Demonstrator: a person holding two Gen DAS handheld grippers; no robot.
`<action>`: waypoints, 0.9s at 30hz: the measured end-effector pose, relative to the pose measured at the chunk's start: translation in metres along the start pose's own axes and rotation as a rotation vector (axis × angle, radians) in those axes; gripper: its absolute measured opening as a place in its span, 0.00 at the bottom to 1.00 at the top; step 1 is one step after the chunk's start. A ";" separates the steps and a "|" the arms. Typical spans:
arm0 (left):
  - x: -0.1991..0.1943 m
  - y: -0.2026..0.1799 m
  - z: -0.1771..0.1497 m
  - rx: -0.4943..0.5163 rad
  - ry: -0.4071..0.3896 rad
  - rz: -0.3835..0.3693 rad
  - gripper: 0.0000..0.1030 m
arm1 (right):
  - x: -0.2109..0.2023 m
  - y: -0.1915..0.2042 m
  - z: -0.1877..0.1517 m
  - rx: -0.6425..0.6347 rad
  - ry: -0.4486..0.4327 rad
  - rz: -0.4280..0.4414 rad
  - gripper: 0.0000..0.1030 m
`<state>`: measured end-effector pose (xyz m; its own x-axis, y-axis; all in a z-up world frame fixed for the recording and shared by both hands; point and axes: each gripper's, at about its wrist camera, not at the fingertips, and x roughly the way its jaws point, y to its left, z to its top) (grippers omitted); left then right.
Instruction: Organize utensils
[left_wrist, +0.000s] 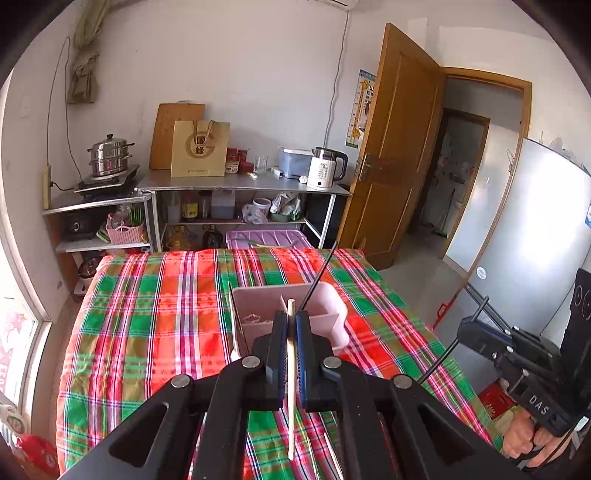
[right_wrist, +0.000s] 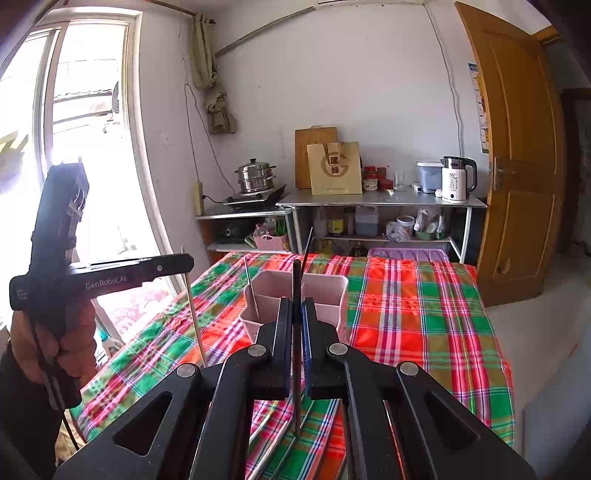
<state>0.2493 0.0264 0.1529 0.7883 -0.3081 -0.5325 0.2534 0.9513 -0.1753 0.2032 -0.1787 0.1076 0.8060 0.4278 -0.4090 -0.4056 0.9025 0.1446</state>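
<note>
My left gripper (left_wrist: 291, 317) is shut on a pale wooden chopstick (left_wrist: 291, 391) that stands upright between its pads. From the right wrist view the left gripper (right_wrist: 186, 265) hangs left of the pink utensil holder (right_wrist: 325, 291), chopstick (right_wrist: 194, 317) pointing down. My right gripper (right_wrist: 296, 303) is shut on a black chopstick (right_wrist: 296, 273), just in front of the holder. The left wrist view shows the right gripper (left_wrist: 466, 329) off to the right, level with the holder (left_wrist: 332, 302). A black chopstick (left_wrist: 318, 272) and a light one (right_wrist: 251, 286) lean inside the holder. Several more utensils (right_wrist: 271, 441) lie on the cloth below.
The holder stands on a table under a red and green plaid cloth (left_wrist: 155, 314). Behind it are metal shelves with a white kettle (left_wrist: 327, 168), a steamer pot (left_wrist: 110, 154) and a paper bag (left_wrist: 199, 149). A wooden door (left_wrist: 397, 147) stands open at the right, a window (right_wrist: 85, 129) at the left.
</note>
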 end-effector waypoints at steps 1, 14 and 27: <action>0.000 0.001 0.007 -0.003 -0.010 -0.001 0.04 | 0.002 0.000 0.003 0.001 -0.003 0.003 0.05; 0.029 0.020 0.076 -0.034 -0.108 0.038 0.04 | 0.028 0.001 0.062 0.020 -0.088 0.052 0.05; 0.062 0.050 0.069 -0.088 -0.162 0.031 0.04 | 0.064 0.008 0.081 0.032 -0.131 0.079 0.05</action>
<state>0.3491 0.0551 0.1679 0.8767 -0.2675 -0.3998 0.1833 0.9542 -0.2365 0.2861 -0.1399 0.1562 0.8219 0.4989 -0.2748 -0.4583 0.8658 0.2009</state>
